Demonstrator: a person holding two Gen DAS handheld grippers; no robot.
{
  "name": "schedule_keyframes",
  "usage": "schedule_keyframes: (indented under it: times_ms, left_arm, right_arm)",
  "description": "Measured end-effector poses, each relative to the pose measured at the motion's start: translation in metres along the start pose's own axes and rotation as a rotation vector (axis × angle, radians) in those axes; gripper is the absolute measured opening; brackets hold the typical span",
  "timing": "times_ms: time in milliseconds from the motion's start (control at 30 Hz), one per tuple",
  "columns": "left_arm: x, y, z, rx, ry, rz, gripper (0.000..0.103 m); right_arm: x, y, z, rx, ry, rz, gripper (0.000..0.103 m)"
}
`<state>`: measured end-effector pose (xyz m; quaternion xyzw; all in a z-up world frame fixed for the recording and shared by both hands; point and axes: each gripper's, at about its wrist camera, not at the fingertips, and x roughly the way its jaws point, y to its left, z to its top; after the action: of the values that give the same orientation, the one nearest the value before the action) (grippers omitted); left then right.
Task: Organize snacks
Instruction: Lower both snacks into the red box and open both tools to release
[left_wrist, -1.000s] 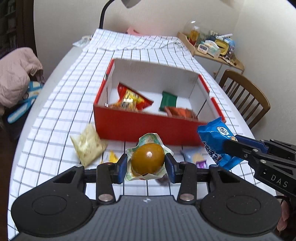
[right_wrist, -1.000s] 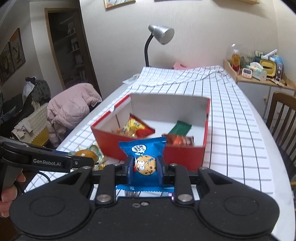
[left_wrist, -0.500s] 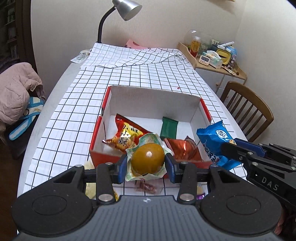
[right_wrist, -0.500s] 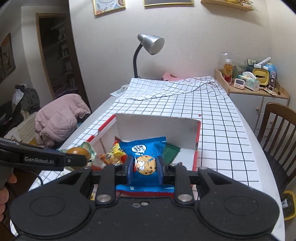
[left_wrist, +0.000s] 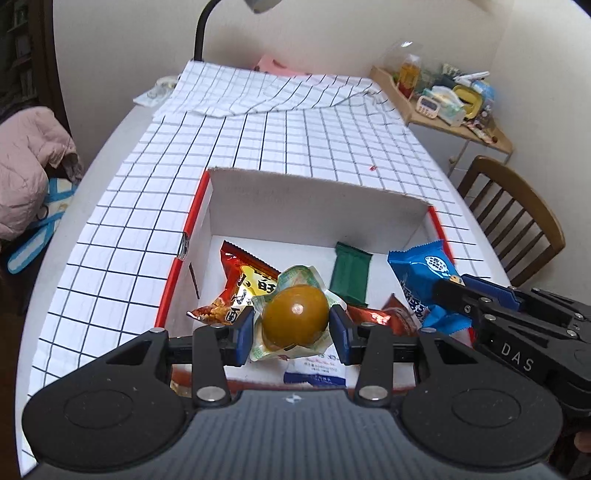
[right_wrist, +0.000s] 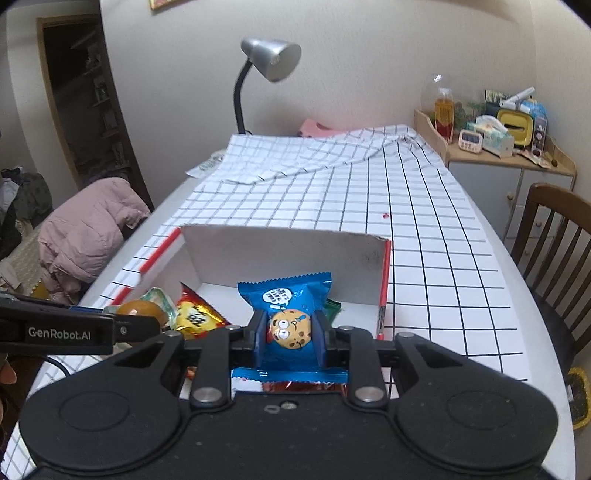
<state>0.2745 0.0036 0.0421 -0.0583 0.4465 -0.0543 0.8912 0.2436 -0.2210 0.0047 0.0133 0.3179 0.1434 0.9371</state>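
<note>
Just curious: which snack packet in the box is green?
The flat dark green bar lying toward the back of the red box; the others there are red, orange or white.

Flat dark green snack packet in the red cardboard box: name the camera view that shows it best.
The left wrist view. The flat dark green snack packet lies there in full on the white floor of the red cardboard box. In the right wrist view only one corner peeks out behind the blue cookie packet held in the right gripper.
</note>
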Motion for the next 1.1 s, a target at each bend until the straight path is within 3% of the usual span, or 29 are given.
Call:
schedule_keyframes:
  times_ms: [533, 933, 1100]
  left_arm:
    - [0.059, -0.004, 0.008, 0.020, 0.090, 0.024, 0.042]
    - [0.060, -0.005, 0.006, 0.039, 0.072, 0.038, 0.043]
    - [0.051, -0.009, 0.004, 0.047, 0.046, 0.036, 0.056]
  right_arm:
    - [0.058, -0.009, 0.000, 0.031, 0.106, -0.037, 0.025]
    - [0.060, -0.012, -0.005, 0.055, 0.122, -0.028, 0.033]
    - [0.052, -0.012, -0.007, 0.057, 0.116, -0.026, 0.039]
